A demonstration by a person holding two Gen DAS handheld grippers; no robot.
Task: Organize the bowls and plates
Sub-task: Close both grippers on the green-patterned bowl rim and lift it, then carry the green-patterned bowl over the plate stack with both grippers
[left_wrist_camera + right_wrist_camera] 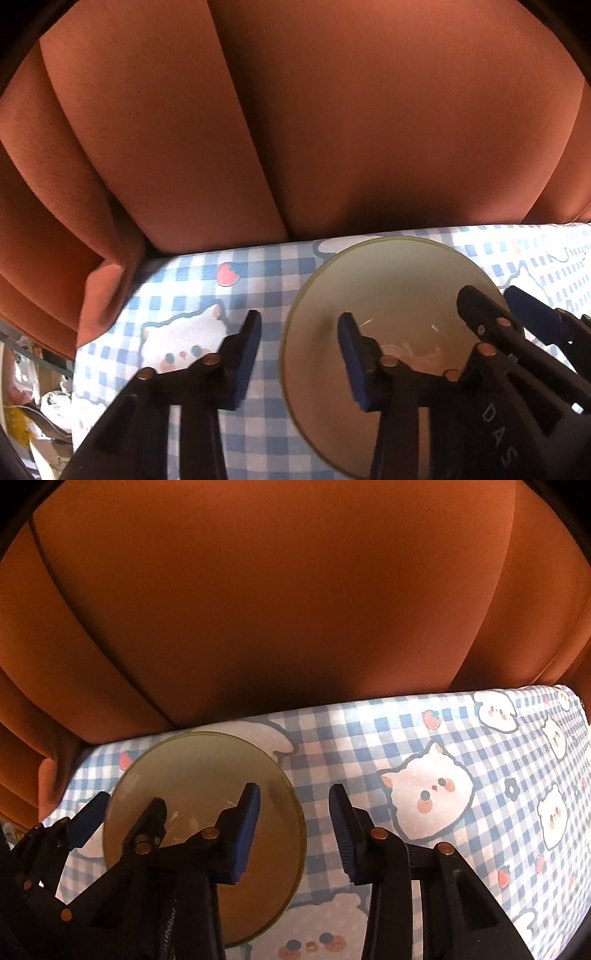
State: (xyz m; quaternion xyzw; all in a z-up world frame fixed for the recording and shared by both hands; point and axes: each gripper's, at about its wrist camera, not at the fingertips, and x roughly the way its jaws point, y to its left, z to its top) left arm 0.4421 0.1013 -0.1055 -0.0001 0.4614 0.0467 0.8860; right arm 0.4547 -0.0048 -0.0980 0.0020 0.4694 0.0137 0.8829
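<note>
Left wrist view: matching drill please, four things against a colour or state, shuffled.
1 plate
2 tablecloth
3 curtain
4 left gripper

a orange, hanging in folds
b open, astride the plate's rim
c pale green, round
d blue-white check with cartoon cats

Pairs: 1-c, 2-d, 3-a, 4-b

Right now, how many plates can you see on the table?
1. The plate lies flat on the checked tablecloth near its far edge, between the two grippers. Others may be out of view.
</note>
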